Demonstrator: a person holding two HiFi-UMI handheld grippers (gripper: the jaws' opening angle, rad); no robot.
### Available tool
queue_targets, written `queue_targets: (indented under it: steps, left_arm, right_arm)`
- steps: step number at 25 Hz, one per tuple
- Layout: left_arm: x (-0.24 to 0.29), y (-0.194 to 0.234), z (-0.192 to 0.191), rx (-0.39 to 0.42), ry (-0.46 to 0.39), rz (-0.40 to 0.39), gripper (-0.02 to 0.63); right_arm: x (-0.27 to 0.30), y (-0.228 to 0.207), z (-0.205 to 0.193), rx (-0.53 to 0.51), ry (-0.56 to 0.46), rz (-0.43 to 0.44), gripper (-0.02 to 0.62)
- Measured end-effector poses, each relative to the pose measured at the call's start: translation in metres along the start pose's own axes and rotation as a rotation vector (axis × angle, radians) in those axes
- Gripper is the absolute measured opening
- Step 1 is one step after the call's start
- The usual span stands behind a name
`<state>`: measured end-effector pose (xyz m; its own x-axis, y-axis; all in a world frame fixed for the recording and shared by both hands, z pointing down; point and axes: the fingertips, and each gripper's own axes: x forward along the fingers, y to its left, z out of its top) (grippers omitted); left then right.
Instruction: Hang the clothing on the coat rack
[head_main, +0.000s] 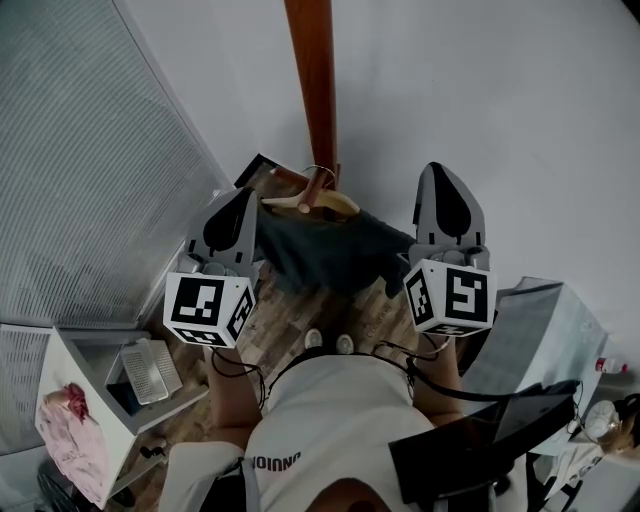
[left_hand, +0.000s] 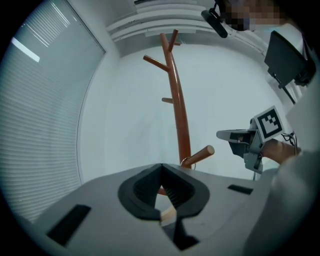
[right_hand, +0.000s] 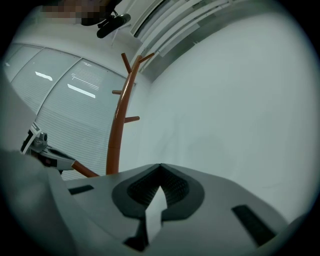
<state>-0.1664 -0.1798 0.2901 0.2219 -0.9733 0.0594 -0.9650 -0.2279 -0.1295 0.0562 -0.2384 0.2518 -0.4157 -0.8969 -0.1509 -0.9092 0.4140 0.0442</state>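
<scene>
The left gripper (left_hand: 161, 172), pinching what seems an end of the hanger (head_main: 318, 203), steadies the garment (head_main: 330, 250) so its hook (left_hand: 187, 161) seats on the peg (left_hand: 201, 154) ahead; right gripper (right_hand: 160, 171) closed, empty.

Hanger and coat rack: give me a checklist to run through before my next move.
1. Hanger hook seated on the lower peg: cannot tell. The wire loop sits at the peg, but how it is seated is unclear.
2. Left tool grip: ok. Jaws shut, with pale hanger wood between them.
3. Right tool free: ok. Jaws shut, and only wall shows in the gap.
4. Dark garment on the hanger: ok. It is draped over the hanger and hangs between both tools.
5. Upper pegs free: ok. They are bare.
</scene>
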Motion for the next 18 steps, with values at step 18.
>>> queue_targets:
  steps: [18]
  left_arm:
    - [-0.002,-0.011,0.004,0.060,-0.001,-0.004,0.014]
  right_arm:
    - [0.003,0.007,-0.002,-0.001,0.014,0.024,0.018]
